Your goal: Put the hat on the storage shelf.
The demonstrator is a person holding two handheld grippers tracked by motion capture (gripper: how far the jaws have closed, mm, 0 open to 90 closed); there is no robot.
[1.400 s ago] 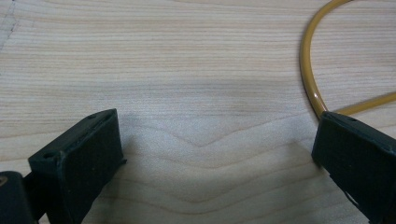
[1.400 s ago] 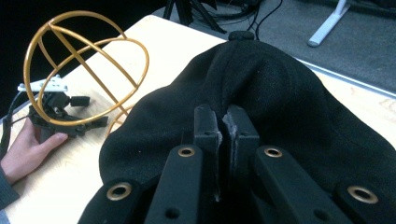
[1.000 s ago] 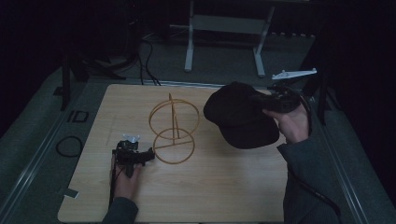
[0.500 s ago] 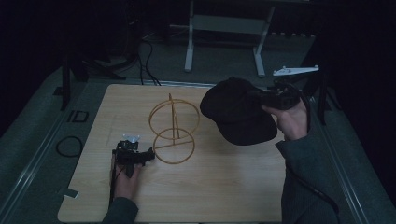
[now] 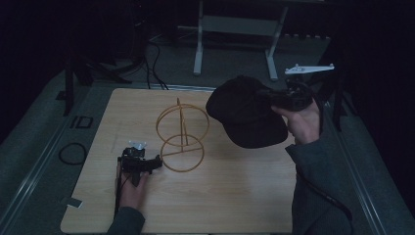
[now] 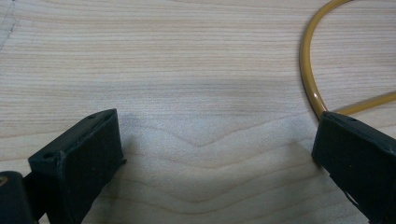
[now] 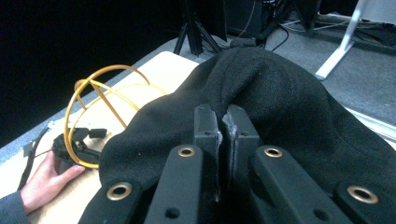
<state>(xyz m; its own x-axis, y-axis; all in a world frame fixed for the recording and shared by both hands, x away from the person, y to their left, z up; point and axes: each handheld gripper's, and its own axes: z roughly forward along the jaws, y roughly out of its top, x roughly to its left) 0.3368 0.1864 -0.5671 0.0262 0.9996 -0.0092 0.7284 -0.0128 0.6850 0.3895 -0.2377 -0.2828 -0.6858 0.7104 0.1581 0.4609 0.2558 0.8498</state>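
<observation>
A black cap (image 5: 247, 117) hangs above the right side of the wooden table (image 5: 220, 196), lifted off it. My right gripper (image 5: 281, 98) is shut on its edge; in the right gripper view the jaws pinch the cap's fabric (image 7: 261, 88) at my right gripper (image 7: 224, 123). A yellow wire stand (image 5: 182, 132) with two rings and a post stands mid-table, left of the cap. My left gripper (image 5: 156, 160) rests on the table at the stand's lower ring, open. In the left gripper view my left gripper (image 6: 215, 149) holds only bare wood, and the yellow wire (image 6: 310, 79) curves by its right jaw.
A white metal frame (image 5: 235, 29) stands on the floor beyond the table. Cables (image 5: 151, 54) lie on the floor at the back left, and a black cable loop (image 5: 73, 152) lies left of the table. A white bracket (image 5: 308, 68) sticks out above my right hand.
My right gripper has carried the cap slightly left and up. The left gripper has stayed at the stand's base ring.
</observation>
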